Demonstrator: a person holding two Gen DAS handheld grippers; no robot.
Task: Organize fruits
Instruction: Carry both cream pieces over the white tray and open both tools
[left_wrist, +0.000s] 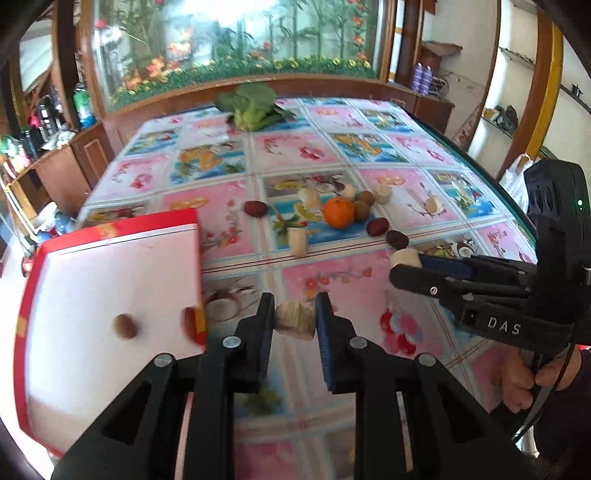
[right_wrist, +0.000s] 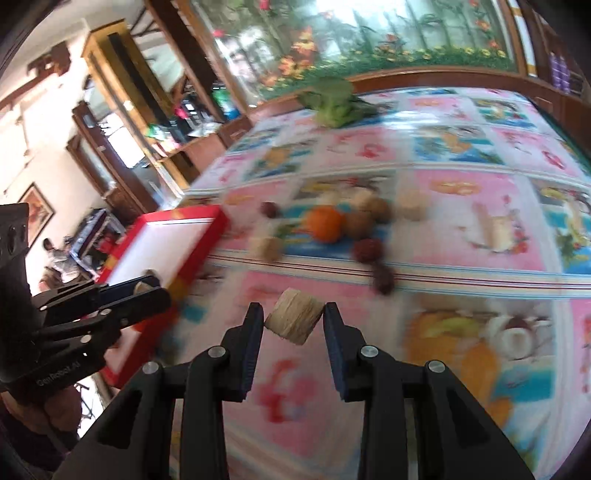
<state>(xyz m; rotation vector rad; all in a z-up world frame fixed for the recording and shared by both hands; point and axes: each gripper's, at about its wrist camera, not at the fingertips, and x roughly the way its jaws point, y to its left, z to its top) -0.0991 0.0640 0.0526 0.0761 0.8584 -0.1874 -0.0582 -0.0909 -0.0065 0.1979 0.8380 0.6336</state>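
The left gripper (left_wrist: 295, 319) pinches a pale, lumpy peeled chunk (left_wrist: 295, 319) between its black ridged pads. The right gripper (right_wrist: 294, 321) squeezes a tan, stringy cut stalk piece (right_wrist: 294, 321). Both hang over the shiny flowered cloth on the bench (left_wrist: 332, 266). Just to the left lies a red box (left_wrist: 110, 280) with a smooth white inside, holding a small round brown fruit (left_wrist: 125, 325). Farther off sit a round orange (left_wrist: 338, 212), fuzzy brown kiwis (left_wrist: 361, 206), wrinkly dark red dates (left_wrist: 255, 208) and more pale chunks. At the far edge lie leafy greens (left_wrist: 251, 105).

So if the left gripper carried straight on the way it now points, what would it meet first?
Probably bare tablecloth: the left gripper, shut on a pale chunk, points down at the cloth, short of the orange. Depth is unclear.
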